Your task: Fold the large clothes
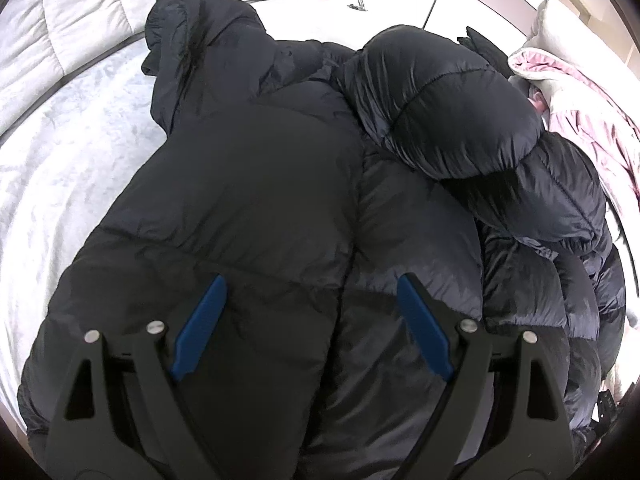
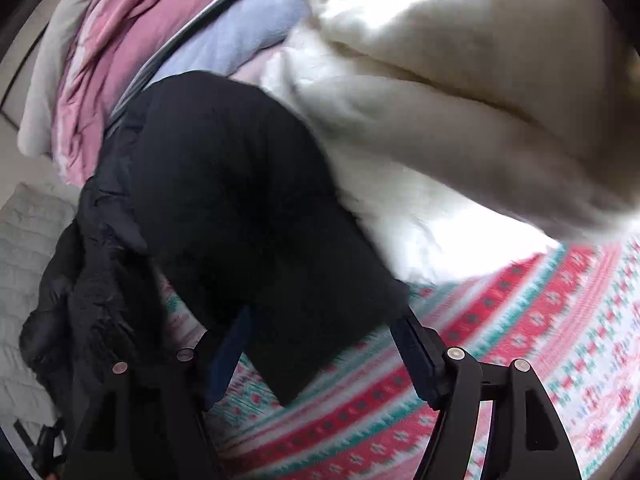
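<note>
A large black puffer jacket (image 1: 256, 184) lies spread on the bed, its hood (image 1: 192, 36) at the far left and one padded sleeve (image 1: 448, 112) folded across the body. My left gripper (image 1: 312, 292) hovers just above the jacket's lower body, open and empty, blue pads wide apart. In the right wrist view a black part of the jacket (image 2: 240, 208) fills the middle, blurred. My right gripper (image 2: 320, 320) is open with its jaws on either side of that black fabric, not closed on it.
The bed has a pale grey sheet (image 1: 68, 160) and a white quilt (image 1: 100, 8) at the back. A pink garment (image 1: 588, 120) lies to the right. In the right wrist view a cream fleece blanket (image 2: 460, 100), a red-and-green patterned cover (image 2: 520, 340) and pink cloth (image 2: 112, 52) show.
</note>
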Action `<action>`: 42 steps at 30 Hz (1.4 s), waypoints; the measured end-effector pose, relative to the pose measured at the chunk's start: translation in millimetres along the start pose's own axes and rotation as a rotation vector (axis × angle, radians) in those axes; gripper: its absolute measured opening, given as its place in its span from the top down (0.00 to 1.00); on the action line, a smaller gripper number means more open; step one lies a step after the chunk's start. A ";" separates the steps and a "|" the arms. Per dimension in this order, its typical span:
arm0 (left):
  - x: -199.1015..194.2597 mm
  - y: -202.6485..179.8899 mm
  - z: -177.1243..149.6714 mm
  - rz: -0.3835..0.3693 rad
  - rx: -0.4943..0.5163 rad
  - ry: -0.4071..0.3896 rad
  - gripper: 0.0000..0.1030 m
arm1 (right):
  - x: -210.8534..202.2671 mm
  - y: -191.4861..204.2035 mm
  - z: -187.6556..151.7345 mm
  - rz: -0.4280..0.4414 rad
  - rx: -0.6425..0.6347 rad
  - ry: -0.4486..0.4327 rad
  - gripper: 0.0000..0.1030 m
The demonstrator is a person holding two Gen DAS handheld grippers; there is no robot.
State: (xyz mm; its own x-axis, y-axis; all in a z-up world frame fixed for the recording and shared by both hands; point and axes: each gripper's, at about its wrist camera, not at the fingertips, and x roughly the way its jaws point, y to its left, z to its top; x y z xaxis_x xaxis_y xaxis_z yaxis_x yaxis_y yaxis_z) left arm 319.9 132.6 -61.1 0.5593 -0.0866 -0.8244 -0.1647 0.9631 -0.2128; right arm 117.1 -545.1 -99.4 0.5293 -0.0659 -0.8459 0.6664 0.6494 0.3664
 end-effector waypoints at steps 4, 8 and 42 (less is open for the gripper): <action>0.1 4.6 1.1 -0.005 -0.019 0.001 0.15 | -22.2 10.5 -3.8 0.081 -0.035 -0.095 0.94; 1.2 4.5 2.0 -0.005 -0.020 0.004 0.15 | -72.0 34.1 13.4 0.106 -0.135 -0.241 0.95; -0.9 41.0 17.2 -0.023 -0.149 -0.012 0.15 | 23.6 622.2 -173.0 0.392 -1.136 0.004 0.95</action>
State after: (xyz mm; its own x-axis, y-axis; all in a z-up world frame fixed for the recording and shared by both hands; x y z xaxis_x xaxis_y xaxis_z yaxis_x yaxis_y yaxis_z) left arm 326.6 176.6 -60.1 0.5741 -0.1042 -0.8122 -0.2700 0.9123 -0.3079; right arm 453.3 -11.5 41.6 0.5895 0.2863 -0.7553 -0.3844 0.9218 0.0494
